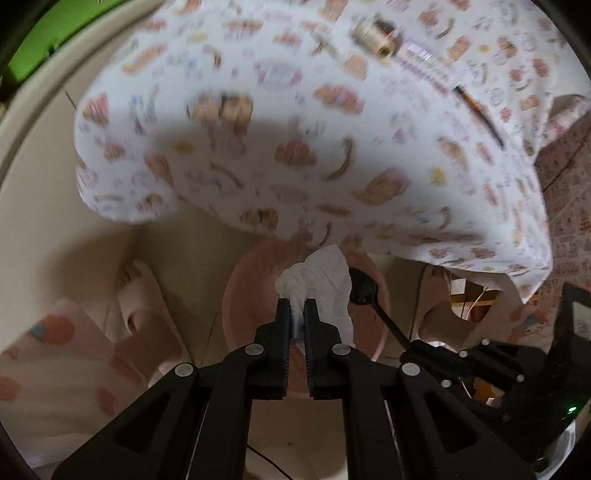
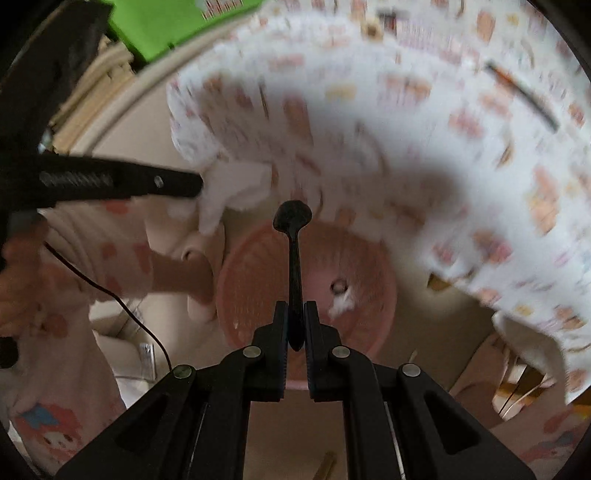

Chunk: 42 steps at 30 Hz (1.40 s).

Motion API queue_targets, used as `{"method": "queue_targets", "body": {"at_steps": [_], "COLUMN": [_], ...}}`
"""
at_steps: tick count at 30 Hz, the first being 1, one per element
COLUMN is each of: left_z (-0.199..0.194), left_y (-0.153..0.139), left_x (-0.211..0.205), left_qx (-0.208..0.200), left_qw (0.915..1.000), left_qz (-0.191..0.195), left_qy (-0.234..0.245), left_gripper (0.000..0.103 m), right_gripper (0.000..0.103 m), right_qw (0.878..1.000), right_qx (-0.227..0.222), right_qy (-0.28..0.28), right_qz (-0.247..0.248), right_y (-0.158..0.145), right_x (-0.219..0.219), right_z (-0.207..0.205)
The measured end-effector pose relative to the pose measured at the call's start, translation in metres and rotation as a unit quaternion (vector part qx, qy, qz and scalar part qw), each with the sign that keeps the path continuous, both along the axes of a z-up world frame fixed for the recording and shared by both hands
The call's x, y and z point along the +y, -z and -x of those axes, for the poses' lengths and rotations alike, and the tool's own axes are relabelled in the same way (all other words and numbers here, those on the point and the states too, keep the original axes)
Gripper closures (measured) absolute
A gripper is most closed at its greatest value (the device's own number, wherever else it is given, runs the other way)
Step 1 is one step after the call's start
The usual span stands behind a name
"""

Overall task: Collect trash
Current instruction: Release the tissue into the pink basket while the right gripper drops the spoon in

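Left gripper: in our left wrist view the left gripper (image 1: 297,306) has its black fingers narrow, pinching a crumpled white paper tissue (image 1: 321,284) at lower centre of the frame.
Right gripper: in our right wrist view the right gripper (image 2: 295,310) has its fingers narrow around the handle of a black plastic spoon (image 2: 294,258), whose bowl points up to the centre of the frame.
Basket: a round pink plastic basket (image 2: 258,280) lies below both grippers, on the floor; the tissue and the spoon are above it.
Only in left view: we see the spoon (image 1: 364,290) just right of the tissue, and the right gripper (image 1: 461,363) from the side at lower right; a small cream spool (image 1: 376,40) lies on the cloth at the top.
Only in right view: we see the left gripper (image 2: 195,184) coming in from the left edge with the tissue (image 2: 229,195); inside the basket there are small white scraps (image 2: 341,304) and a hole.
Surface: a white tablecloth with a pastry print (image 1: 295,147) covers the table and hangs over its edge; both views are blurred here.
Room: beige floor (image 1: 192,251); a green object (image 2: 166,22) at upper left in the right view.
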<state>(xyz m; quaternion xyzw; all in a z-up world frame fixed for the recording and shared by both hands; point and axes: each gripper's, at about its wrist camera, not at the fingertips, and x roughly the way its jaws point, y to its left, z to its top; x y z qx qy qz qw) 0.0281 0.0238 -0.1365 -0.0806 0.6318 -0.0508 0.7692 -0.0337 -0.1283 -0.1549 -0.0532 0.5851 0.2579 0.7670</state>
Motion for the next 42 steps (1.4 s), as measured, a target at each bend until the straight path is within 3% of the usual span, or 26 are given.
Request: {"method": "queue_targets", "body": {"at_steps": [8, 15, 18, 20, 22, 26, 32, 36, 39, 42], "left_z": [-0.015, -0.018, -0.016, -0.016, -0.017, -0.018, -0.017, -0.015, -0.010, -0.005], "left_y": [0.054, 0.094, 0.093, 0.090, 0.086, 0.073, 0.047, 0.019, -0.007, -0.031], "left_x": [-0.005, 0.001, -0.003, -0.005, -0.004, -0.004, -0.005, -0.008, -0.010, -0.010], "left_qx": [0.088, 0.146, 0.143, 0.132, 0.124, 0.097, 0.047, -0.011, -0.071, -0.127], "left_qw": [0.9956, 0.9870, 0.9875, 0.9893, 0.9903, 0.9933, 0.9967, 0.9971, 0.9945, 0.9891], "left_qz": [0.014, 0.000, -0.006, -0.006, 0.001, -0.017, -0.039, -0.062, -0.070, -0.068], "left_qy": [-0.029, -0.068, -0.065, -0.062, -0.063, -0.060, -0.053, -0.042, -0.031, -0.028], "left_gripper": [0.094, 0.094, 0.077, 0.064, 0.063, 0.049, 0.039, 0.036, 0.035, 0.029], "right_gripper": [0.094, 0.094, 0.094, 0.094, 0.092, 0.071, 0.054, 0.051, 0.051, 0.043], "right_qw": [0.997, 0.987, 0.985, 0.984, 0.983, 0.984, 0.989, 0.990, 0.991, 0.992], "right_qx": [0.060, 0.128, 0.138, 0.140, 0.140, 0.129, 0.088, 0.059, 0.006, -0.029], "right_qy": [0.017, 0.044, 0.056, 0.072, 0.080, 0.089, 0.093, 0.104, 0.091, 0.089], "right_qz": [0.051, 0.087, 0.087, 0.083, 0.083, 0.085, 0.077, 0.079, 0.101, 0.085], "right_y": [0.062, 0.126, 0.135, 0.135, 0.136, 0.130, 0.104, 0.085, 0.060, 0.034], "right_x": [0.010, 0.010, 0.006, 0.003, 0.001, -0.004, -0.003, -0.009, -0.007, -0.012], "right_z": [-0.012, -0.017, -0.019, -0.022, -0.027, -0.032, -0.034, -0.036, -0.038, -0.039]}}
